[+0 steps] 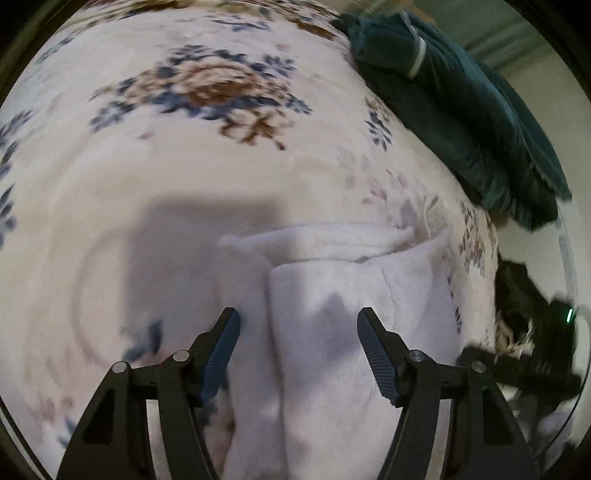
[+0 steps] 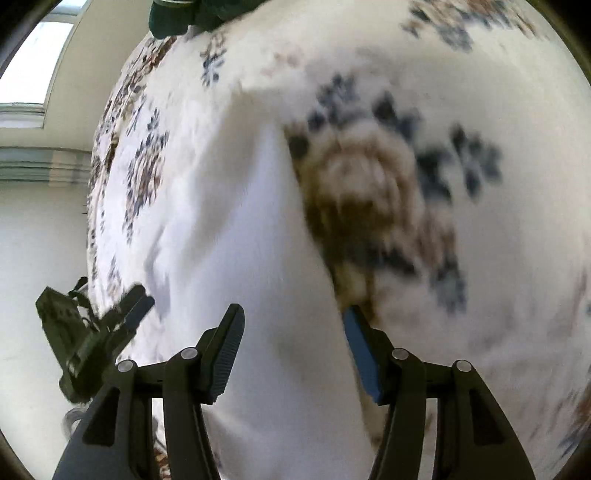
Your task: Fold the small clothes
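The left gripper [image 1: 299, 317] stands with its jaws apart and nothing clamped; both pads hang clear above a white garment [image 1: 332, 295] lying folded on the flowered bedspread [image 1: 207, 155]. The right gripper [image 2: 293, 315] is likewise spread wide and empty, with the same white garment [image 2: 251, 229] below and ahead of its fingers.

Only the left wrist view shows the garment's make-up: a rolled edge lies across just beyond the fingertips, and a lengthwise fold runs back between the jaws, nearer the left finger. The right wrist view is heavily blurred and gives only a smooth white sheet of cloth reaching away from the jaws, with a big brown and blue flower of the bedspread just beyond the right finger.

Further out, a dark teal garment [image 1: 461, 107] lies heaped on the bed, well beyond and to the right of the left gripper; the right wrist view catches only a scrap of it [image 2: 173, 14] at the top edge. Each camera sees the other gripper off to the side, past the bed's edge: the right one [image 1: 546, 354] to the right, the left one [image 2: 92, 332] to the left. A pale wall and a window [image 2: 33, 59] show beyond that.

Both grippers point steeply down at the bed.
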Available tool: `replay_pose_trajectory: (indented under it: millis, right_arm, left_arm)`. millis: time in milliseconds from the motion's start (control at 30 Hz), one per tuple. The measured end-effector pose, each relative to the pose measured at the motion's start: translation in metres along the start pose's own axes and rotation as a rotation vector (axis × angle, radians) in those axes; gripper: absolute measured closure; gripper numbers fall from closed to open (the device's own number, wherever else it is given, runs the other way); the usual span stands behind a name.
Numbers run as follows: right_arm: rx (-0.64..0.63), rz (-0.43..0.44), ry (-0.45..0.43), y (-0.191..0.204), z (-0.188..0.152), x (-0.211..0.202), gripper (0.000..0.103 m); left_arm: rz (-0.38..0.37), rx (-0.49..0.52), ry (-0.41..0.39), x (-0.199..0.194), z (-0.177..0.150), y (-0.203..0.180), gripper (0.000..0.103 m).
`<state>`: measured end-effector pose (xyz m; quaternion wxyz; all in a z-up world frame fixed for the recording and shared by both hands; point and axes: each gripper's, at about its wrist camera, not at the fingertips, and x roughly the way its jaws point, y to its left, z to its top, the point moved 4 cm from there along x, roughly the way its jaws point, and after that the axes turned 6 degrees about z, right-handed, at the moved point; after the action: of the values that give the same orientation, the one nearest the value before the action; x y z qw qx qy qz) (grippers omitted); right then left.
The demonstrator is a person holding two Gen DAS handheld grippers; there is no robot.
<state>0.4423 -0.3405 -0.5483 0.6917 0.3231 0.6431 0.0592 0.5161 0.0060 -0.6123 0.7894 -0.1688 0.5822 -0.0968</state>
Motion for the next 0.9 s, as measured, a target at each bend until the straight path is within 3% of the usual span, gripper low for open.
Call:
replay_pose_trajectory:
  millis: [33,67,100,300,433,467,567,633,733,767,800,867,900]
  right_arm:
    - [-0.008,-0.013,-0.003,0.004,0.011,0.003,0.044]
    - [-0.009,-0.020,-0.007,0.007,0.019,0.009,0.044]
    - [-0.010,-0.030,-0.008,0.008,0.029,0.008,0.044]
    - [0.007,-0.019,-0.008,0.007,0.058,0.023,0.044]
    - [0.015,-0.007,-0.012,-0.002,0.052,0.023,0.044]
    - [0.018,-0.007,-0.014,-0.002,0.053,0.026,0.044]
    - [0.017,-0.008,-0.005,-0.002,0.054,0.032,0.044]
    - [0.009,-0.009,0.005,0.003,0.055,0.039,0.044]
    - [-0.005,-0.016,0.009,0.008,0.055,0.044,0.044]
    - [-0.008,-0.010,0.015,0.010,0.054,0.045,0.044]
    - [-0.008,-0.007,0.016,0.010,0.053,0.045,0.044]
    - [-0.006,-0.003,0.022,0.010,0.050,0.045,0.044]
    - [-0.003,-0.003,0.027,0.010,0.049,0.046,0.044]
  left_arm:
    - [0.025,0.039,-0.003,0.006,0.000,-0.005,0.046]
    - [0.043,0.061,0.000,0.010,0.001,-0.006,0.083]
    - [0.069,0.072,0.005,0.013,0.003,-0.005,0.093]
    - [0.023,0.042,-0.072,-0.006,0.011,0.004,0.094]
    - [-0.003,-0.013,-0.096,-0.022,0.022,0.016,0.096]
    - [0.006,-0.027,-0.110,-0.023,0.026,0.019,0.102]
    - [0.022,-0.070,-0.142,-0.023,0.043,0.037,0.103]
    - [-0.062,-0.118,-0.103,-0.018,0.051,0.047,0.103]
    - [-0.169,-0.174,-0.047,-0.020,0.048,0.050,0.099]
    - [-0.183,-0.185,-0.021,-0.020,0.044,0.049,0.083]
    - [-0.195,-0.195,-0.002,-0.019,0.039,0.048,0.054]
    - [-0.225,-0.223,0.007,-0.016,0.027,0.048,0.033]
    - [-0.233,-0.228,0.014,-0.013,0.023,0.047,0.033]
